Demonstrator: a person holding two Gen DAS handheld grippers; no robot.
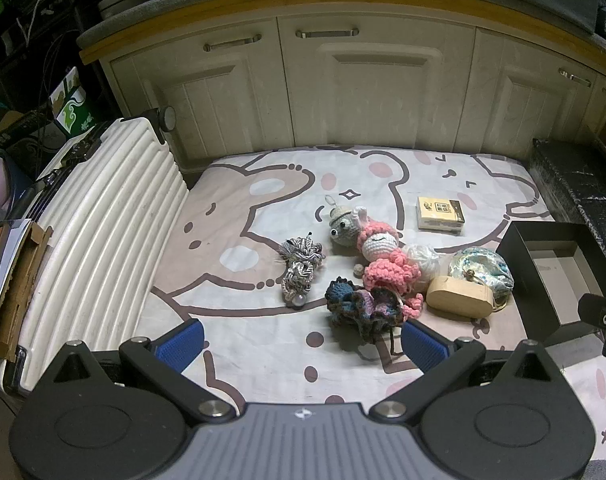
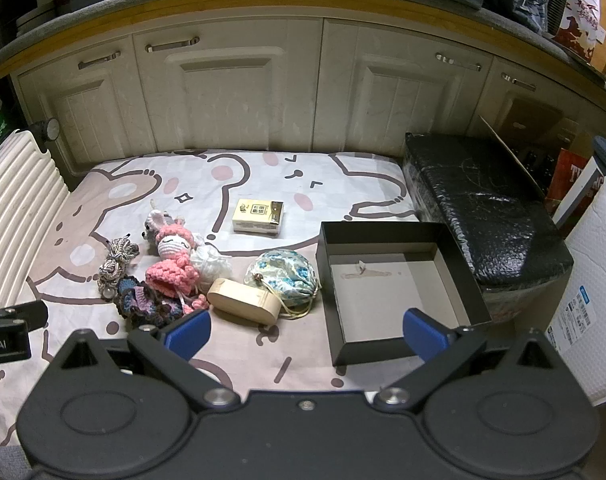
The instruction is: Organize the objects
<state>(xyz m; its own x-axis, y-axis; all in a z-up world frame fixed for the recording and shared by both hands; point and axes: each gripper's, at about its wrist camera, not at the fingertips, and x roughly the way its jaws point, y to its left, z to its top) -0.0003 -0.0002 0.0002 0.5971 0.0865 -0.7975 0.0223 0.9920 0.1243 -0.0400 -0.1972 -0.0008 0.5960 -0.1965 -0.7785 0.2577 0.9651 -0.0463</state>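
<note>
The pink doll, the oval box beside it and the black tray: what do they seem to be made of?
Pink doll: crocheted yarn, by its looped, knobbly stitches; soft and matte.
Oval box: probably light wood, pale tan with a smooth bent side wall and no shine; bamboo or veneer is possible.
Black tray: looks like cardboard, with thin straight walls, matte black outside and a plain grey-brown floor inside.

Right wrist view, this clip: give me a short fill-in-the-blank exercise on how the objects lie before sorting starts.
1. The black box stands open and holds ____ of the loose items.
2. The oval wooden case lies right beside the ____ drawstring pouch.
3. The crocheted doll wears a ____ dress.
4. Both the left hand-held gripper and the right hand-held gripper are ____, gripping nothing.

Missing words: none; floral; pink; open
</note>
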